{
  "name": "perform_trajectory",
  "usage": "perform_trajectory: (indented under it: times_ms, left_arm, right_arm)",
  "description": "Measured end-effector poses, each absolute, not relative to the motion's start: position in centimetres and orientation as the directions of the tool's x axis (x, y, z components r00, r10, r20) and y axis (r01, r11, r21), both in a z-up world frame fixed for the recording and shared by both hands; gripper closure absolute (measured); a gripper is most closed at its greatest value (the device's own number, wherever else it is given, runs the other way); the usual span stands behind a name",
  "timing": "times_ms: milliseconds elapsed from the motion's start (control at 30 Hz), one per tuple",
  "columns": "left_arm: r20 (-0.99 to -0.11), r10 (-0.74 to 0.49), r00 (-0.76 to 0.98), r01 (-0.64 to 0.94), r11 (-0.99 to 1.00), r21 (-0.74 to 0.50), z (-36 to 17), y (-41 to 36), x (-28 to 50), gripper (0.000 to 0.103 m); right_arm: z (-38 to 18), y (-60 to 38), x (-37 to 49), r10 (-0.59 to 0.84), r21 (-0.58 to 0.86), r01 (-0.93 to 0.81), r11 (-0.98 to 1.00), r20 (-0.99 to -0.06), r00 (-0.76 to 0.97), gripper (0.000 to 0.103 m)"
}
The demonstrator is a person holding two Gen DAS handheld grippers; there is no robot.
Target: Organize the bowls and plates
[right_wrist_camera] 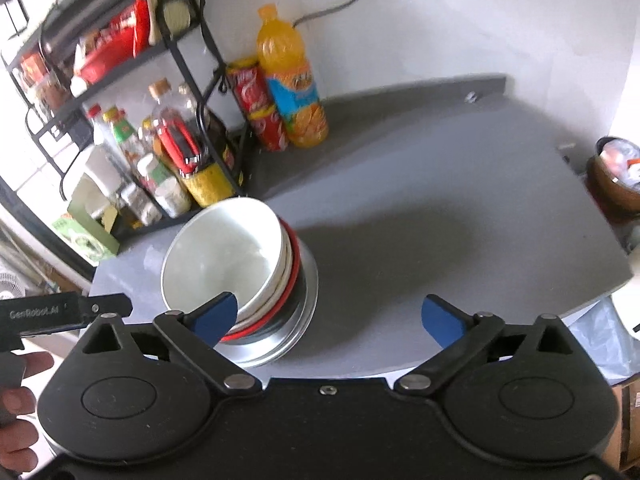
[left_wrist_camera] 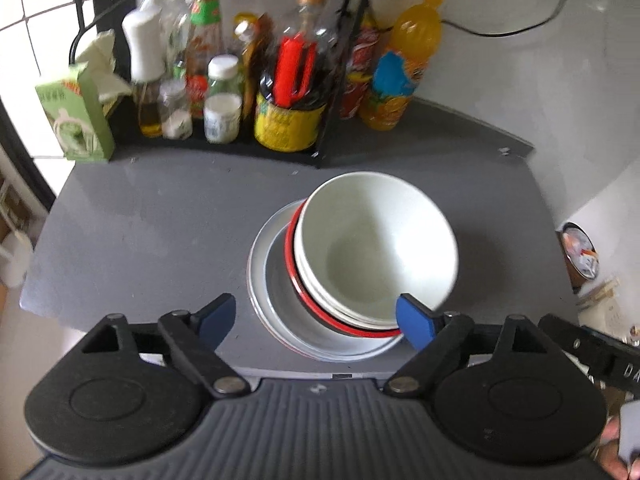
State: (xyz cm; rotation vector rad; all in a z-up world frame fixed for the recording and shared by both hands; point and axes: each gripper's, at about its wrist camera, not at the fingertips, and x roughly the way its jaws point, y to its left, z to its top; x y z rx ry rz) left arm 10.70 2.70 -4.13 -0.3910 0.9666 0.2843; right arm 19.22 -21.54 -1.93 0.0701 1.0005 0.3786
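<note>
At frame centre, we see the nested white ceramic bowls [left_wrist_camera: 376,248] seated on stacked grey plates [left_wrist_camera: 276,300], consolidated on the grey countertop [left_wrist_camera: 152,224]; our left gripper [left_wrist_camera: 316,320] and right gripper [right_wrist_camera: 336,320] gape wide, empty.

Home kitchen — grey counter [left_wrist_camera: 152,220], condiment bottles [left_wrist_camera: 208,40] on black rack [right_wrist_camera: 120,52], tiled wall [left_wrist_camera: 36,4]
</note>
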Motion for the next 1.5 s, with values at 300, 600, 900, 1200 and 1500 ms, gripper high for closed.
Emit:
perform_trajectory:
  times_ms: [300,600,900,1200,1500]
  left_arm:
    - [-0.826,0.035,0.562,-0.278,0.949,-0.149,-0.7,1.9,7.9,0.010]
    - [-0.796,0.025,0.605,-0.207,0.970,-0.127,2.1,4.5,4.4,0.009]
    - [-0.746,-0.012,0.665,-0.104,0.989,-0.109,3.3,5.3,0.6,0.009]
    - [-0.753,-0.033,0.657,-0.068,0.992,-0.103,2.1,5.3,-2.4,0.009]
    - [-0.739,-0.048,0.672,-0.009,0.997,-0.072,1.2,4.3,-4.2,0.008]
  right_arm:
    - [0.7,-22.1,15.7,0.286,0.199,-0.216,0.956,-0.795,0.534,0.000]
    - [2.5,-18.5,11.4,0.255,0.177,-0.188,0.966,-0.780,0.571,0.000]
    - [4.0,-16.5,7.4,0.205,0.146,-0.145,0.979,-0.762,0.614,0.000]
    - [4.2,-16.9,3.7,0.148,0.109,-0.100,0.989,-0.757,0.636,0.000]
    - [4.2,-18.3,0.6,0.084,0.079,-0.040,0.996,-0.727,0.681,0.000]
